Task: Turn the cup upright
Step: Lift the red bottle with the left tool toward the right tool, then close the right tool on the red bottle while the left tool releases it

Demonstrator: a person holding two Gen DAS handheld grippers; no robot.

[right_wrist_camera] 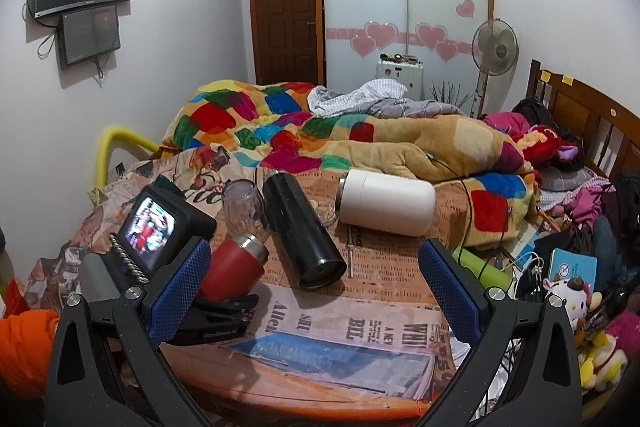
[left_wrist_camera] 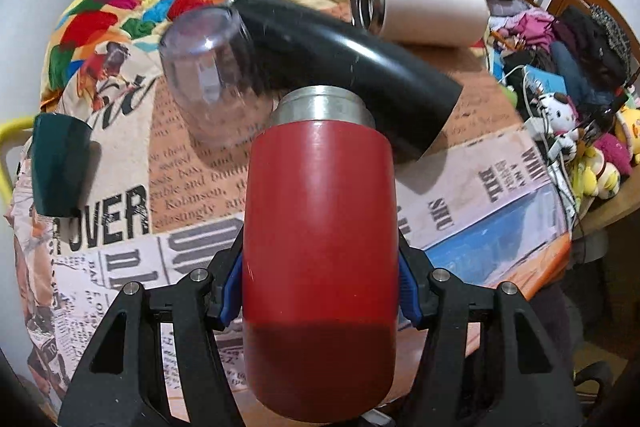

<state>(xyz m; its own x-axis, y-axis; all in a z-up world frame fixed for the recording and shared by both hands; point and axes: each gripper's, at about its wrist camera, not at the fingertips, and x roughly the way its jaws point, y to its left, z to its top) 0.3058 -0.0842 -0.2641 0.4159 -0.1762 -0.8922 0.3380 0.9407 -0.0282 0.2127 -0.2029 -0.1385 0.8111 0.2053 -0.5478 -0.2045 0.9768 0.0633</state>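
My left gripper (left_wrist_camera: 320,291) is shut on a red cup (left_wrist_camera: 320,247) with a steel rim, gripped around its body; its mouth points away from the camera. In the right wrist view the red cup (right_wrist_camera: 236,267) is held tilted just above the table (right_wrist_camera: 360,291), with the left gripper (right_wrist_camera: 216,311) under it. My right gripper (right_wrist_camera: 316,303) is open and empty above the table's near side. A black flask (left_wrist_camera: 344,63) (right_wrist_camera: 300,231) lies on its side just beyond the red cup.
A clear glass (left_wrist_camera: 204,75) (right_wrist_camera: 240,207) stands upside down beside the black flask. A white flask (left_wrist_camera: 420,3) (right_wrist_camera: 386,203) lies on its side farther back. A dark green cup (left_wrist_camera: 56,163) stands inverted at the left. Bedding and toys crowd the far and right sides.
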